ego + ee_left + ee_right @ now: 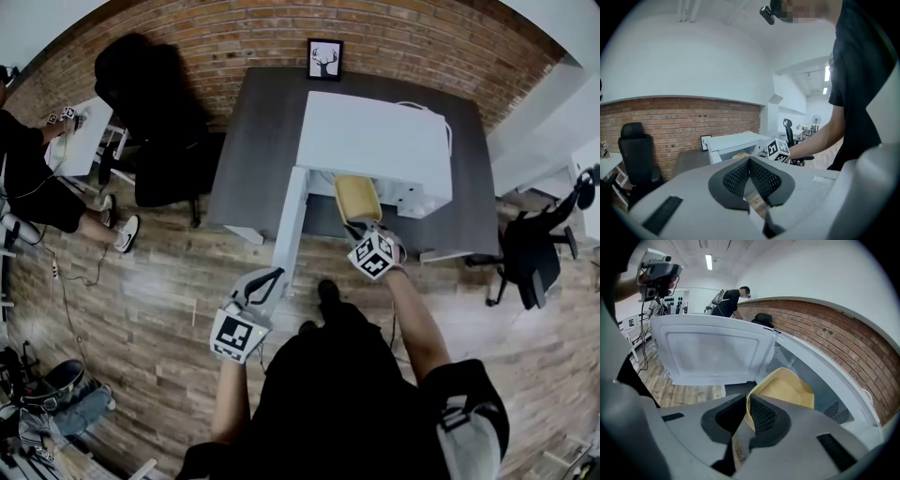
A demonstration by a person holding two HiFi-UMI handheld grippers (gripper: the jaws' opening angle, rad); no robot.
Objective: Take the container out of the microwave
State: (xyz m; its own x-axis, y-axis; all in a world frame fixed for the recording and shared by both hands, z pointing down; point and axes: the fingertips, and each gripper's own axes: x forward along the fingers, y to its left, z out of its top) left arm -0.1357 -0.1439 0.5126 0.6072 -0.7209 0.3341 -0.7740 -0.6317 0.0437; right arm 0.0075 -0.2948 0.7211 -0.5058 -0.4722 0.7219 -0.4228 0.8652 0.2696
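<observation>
Two tools in play, but only one is working. My right tool (749, 414) is clamped on the near rim of the yellow container (785, 387), which sits at the mouth of the white microwave (375, 141) on the table (248, 141). The door (289, 225) stands open to the left, leaving the way out clear. My left tool (749, 161), jaws together and empty, hangs near the door's edge, out of the way.

Right claw (747, 411) clamped on yellow container (787, 389) rim, at white microwave (811, 364) opening; door (712, 352) swung open.
</observation>
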